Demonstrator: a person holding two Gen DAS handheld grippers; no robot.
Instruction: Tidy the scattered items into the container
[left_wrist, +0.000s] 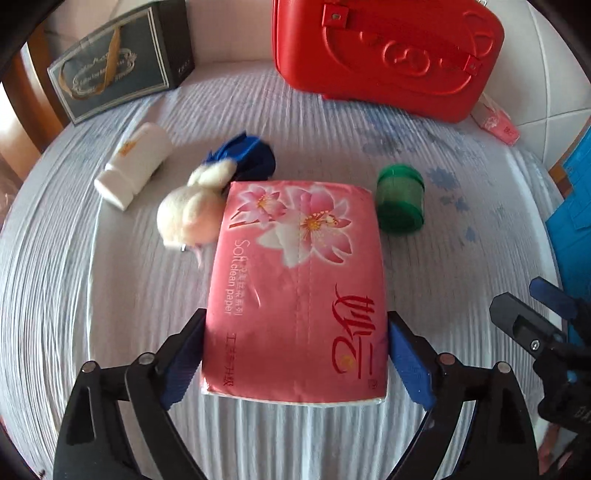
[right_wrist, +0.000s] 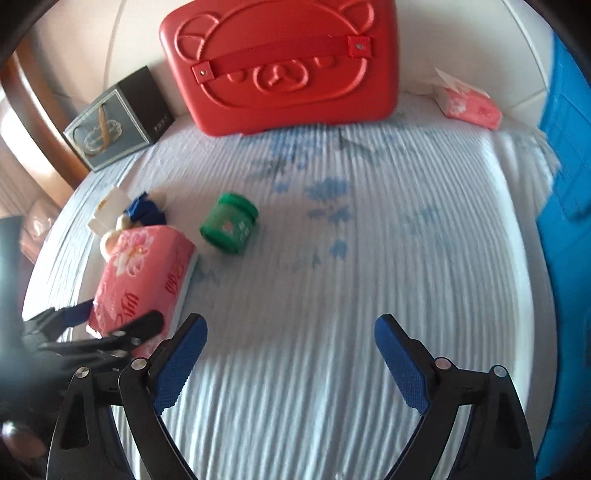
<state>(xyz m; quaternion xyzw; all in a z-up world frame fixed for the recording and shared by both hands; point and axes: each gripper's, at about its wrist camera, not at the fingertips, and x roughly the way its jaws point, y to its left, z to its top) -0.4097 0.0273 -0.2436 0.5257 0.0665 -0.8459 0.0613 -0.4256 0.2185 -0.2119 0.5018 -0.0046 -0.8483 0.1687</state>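
Note:
A pink soft-paper tissue pack (left_wrist: 295, 288) (right_wrist: 144, 273) lies flat on the white ribbed bedspread (left_wrist: 92, 295). My left gripper (left_wrist: 295, 317) straddles its near end, jaws wide, a blue pad close beside each long side with no visible squeeze. Beside the pack lie a cream plush toy (left_wrist: 192, 214), a blue cloth (left_wrist: 247, 155), a white bottle (left_wrist: 135, 166) on its side and a green jar (left_wrist: 400, 199) (right_wrist: 229, 225). The red bear-face case (left_wrist: 388, 48) (right_wrist: 284, 62) stands closed at the back. My right gripper (right_wrist: 290, 325) hangs open over bare bedspread, right of the pack.
A dark gift box (left_wrist: 122, 62) (right_wrist: 114, 118) stands at the back left. A small pink tissue packet (left_wrist: 496, 122) (right_wrist: 469, 103) lies right of the case. A blue surface (right_wrist: 569, 147) borders the bed's right edge. Wooden furniture (right_wrist: 33, 110) shows at the left.

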